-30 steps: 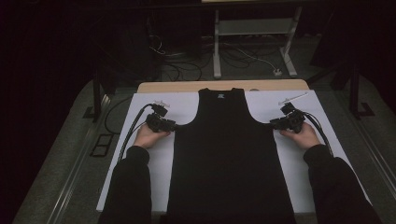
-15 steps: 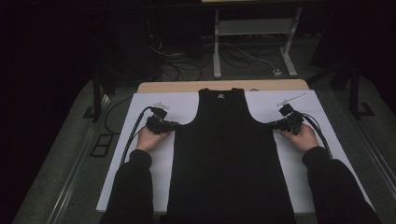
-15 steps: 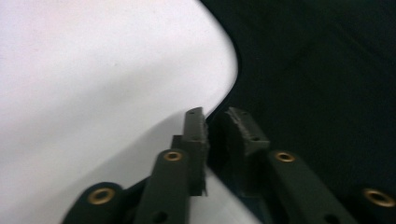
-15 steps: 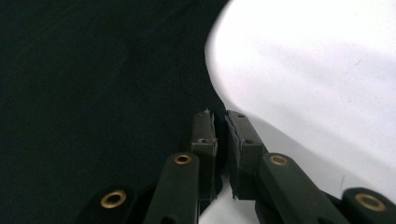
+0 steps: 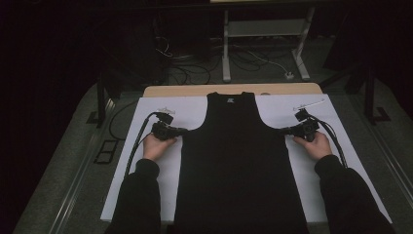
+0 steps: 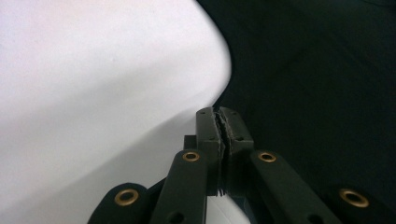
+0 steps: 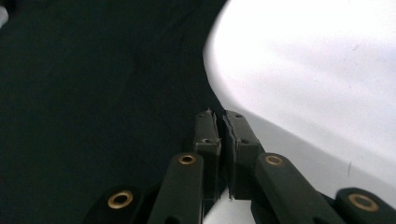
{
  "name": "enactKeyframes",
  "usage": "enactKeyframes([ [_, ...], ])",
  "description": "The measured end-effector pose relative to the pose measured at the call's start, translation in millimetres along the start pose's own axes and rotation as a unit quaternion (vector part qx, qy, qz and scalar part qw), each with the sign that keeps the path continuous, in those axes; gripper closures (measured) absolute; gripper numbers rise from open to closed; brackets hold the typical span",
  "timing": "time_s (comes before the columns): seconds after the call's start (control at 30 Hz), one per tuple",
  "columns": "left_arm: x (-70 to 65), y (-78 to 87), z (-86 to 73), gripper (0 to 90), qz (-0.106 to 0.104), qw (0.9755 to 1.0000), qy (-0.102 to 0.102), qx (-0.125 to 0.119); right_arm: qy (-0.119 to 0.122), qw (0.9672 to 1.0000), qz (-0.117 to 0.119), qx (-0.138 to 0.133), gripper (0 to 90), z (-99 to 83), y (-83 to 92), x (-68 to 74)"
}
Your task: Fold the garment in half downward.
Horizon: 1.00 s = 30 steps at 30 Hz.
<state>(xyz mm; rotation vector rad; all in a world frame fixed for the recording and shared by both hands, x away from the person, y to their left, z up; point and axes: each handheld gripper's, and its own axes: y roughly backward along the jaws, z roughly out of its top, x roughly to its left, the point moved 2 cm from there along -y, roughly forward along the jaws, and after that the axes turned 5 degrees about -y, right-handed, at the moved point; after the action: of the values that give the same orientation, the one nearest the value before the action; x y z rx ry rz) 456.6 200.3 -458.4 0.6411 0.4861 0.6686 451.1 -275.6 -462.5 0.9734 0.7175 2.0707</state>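
Handling: judging by its limp drape, the black sleeveless cotton tank top (image 5: 238,161) looked soft, light and floppy, likely to sag and crease when lifted.
Garment place: it lay flat, neck at the far end, hem near, on the white paper-covered table (image 5: 160,109).
Left gripper (image 5: 181,130): jaws had just closed, pinching the top's left side edge below the armhole.
Right gripper (image 5: 286,130): jaws had just closed on the right side edge likewise.
Hold advice: 2 matching side-seam pinches seemed sound; raising both evenly should keep the cloth from twisting.
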Motion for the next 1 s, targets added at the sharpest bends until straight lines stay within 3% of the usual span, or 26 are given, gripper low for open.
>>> enactKeyframes([
  [0.23, -5.6, 9.9, -1.2, 86.4, -0.002, 0.9998, 0.012, -0.019, -0.011, 0.9996, 0.014, -0.02, 83.3, -1.9, 8.2, 3.5],
  [0.53, -15.7, 27.9, 7.2, 86.3, -0.005, 0.9988, 0.003, -0.049, -0.015, 0.9986, 0.039, -0.033, 83.1, -7.0, 17.1, 10.6],
  [1.0, -23.7, 45.4, 0.5, 86.2, -0.015, 0.9962, 0.029, -0.08, -0.017, 0.9972, 0.053, -0.05, 82.8, -14.2, 35.3, 22.1],
])
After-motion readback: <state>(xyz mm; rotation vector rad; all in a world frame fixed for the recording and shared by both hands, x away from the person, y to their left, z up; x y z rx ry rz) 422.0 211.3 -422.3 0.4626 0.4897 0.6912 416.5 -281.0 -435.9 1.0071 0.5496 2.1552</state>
